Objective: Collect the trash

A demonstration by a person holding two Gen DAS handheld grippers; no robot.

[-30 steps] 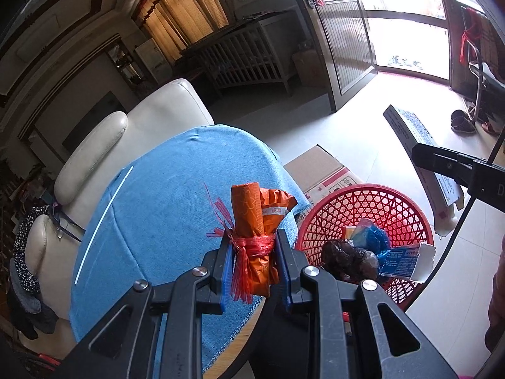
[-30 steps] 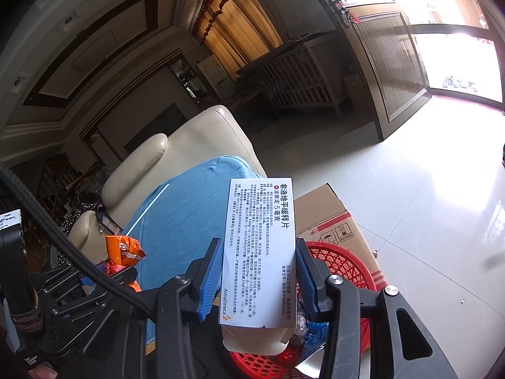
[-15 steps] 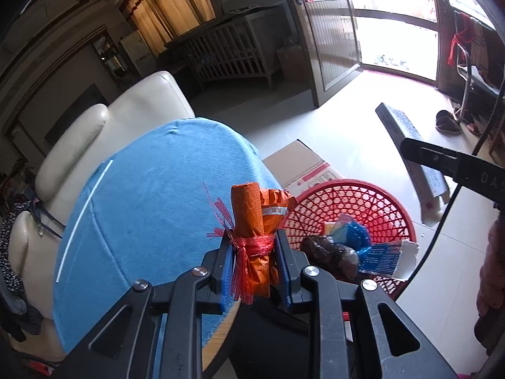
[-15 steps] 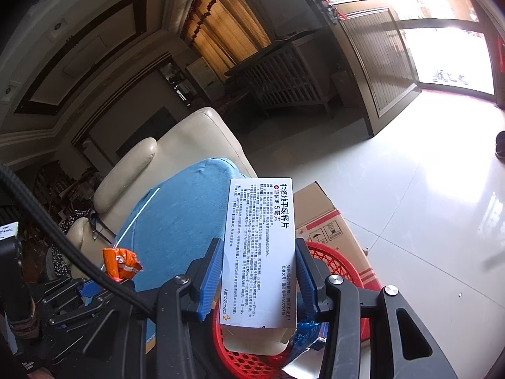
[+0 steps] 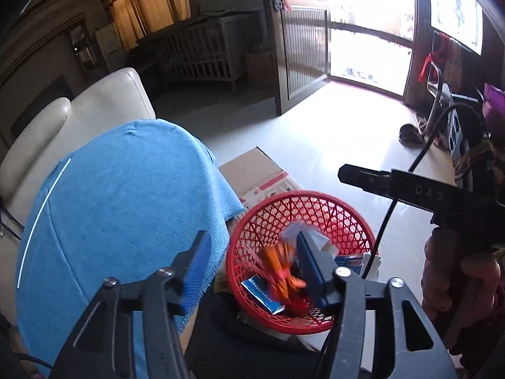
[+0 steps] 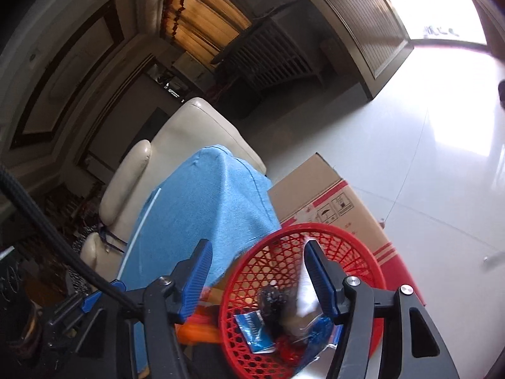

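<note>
Both jaws just opened — orange wrapper (image 5: 279,270) over red basket (image 5: 318,202).

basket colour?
Red open lattice basket, clearest in the left wrist view.

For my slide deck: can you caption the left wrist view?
Left tool, just opened, drops the orange wrapper into the red basket beside the blue-covered table.
</note>
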